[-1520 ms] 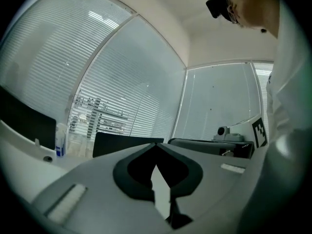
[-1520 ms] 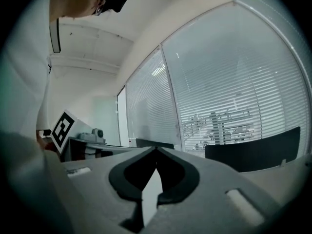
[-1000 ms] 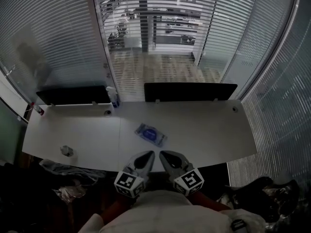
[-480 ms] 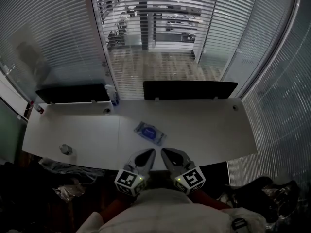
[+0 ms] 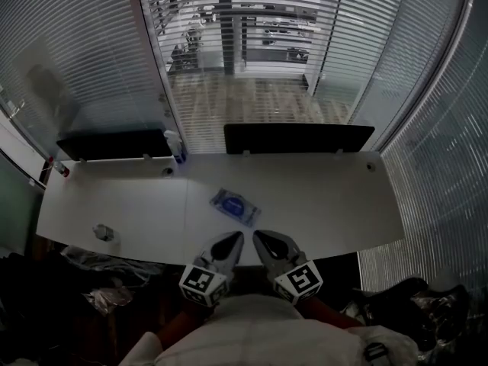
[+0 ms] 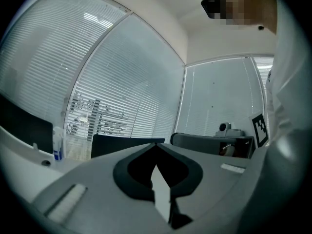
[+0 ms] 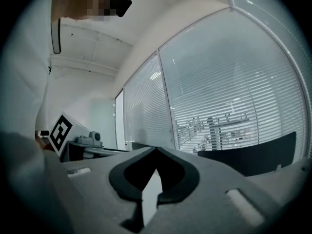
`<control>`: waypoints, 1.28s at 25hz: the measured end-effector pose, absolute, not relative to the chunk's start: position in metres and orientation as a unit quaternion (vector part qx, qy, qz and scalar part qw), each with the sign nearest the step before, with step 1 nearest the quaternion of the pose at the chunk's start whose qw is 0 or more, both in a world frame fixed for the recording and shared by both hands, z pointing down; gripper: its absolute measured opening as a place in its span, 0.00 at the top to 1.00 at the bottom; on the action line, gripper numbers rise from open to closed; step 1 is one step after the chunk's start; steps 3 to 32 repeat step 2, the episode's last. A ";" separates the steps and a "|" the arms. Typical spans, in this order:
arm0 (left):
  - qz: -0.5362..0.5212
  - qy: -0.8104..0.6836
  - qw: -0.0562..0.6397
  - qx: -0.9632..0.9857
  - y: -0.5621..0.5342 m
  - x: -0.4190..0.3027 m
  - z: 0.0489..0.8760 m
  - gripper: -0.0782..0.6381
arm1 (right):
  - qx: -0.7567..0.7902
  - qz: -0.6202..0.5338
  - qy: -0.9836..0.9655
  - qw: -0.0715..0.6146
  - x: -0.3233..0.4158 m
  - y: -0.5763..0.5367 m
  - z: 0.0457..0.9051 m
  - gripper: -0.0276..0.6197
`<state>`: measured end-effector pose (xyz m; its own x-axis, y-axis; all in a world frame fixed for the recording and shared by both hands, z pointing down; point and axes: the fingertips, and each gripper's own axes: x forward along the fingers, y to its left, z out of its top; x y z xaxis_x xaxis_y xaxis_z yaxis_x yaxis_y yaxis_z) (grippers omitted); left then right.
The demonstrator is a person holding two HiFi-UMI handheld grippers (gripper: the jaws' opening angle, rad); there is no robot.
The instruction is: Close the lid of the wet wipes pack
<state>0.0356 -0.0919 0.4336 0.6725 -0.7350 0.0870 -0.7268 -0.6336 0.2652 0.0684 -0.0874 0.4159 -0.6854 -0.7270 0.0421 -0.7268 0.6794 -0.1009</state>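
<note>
Here, the left gripper (image 5: 231, 242) and right gripper (image 5: 261, 240) hang at the white desk's (image 5: 335, 204) near edge, jaws together and empty. The wet wipes pack (image 5: 235, 207) lies just ahead, its lid best pressed flat with one closed tip, pack steadied.

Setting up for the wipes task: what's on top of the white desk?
On the desk: the wet wipes pack near the middle, a spray bottle at the back, a small grey object at the left. The left gripper and right gripper cover part of the near edge.
</note>
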 end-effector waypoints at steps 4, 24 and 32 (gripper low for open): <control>-0.015 -0.404 0.140 0.904 -0.092 0.038 0.433 0.89 | -0.398 -0.052 0.916 -0.002 0.071 -0.088 0.414 0.96; -0.015 -0.404 0.140 0.904 -0.092 0.038 0.433 0.89 | -0.398 -0.052 0.916 -0.002 0.071 -0.088 0.414 0.96; -0.015 -0.404 0.140 0.904 -0.092 0.038 0.433 0.89 | -0.398 -0.052 0.916 -0.002 0.071 -0.088 0.414 0.96</control>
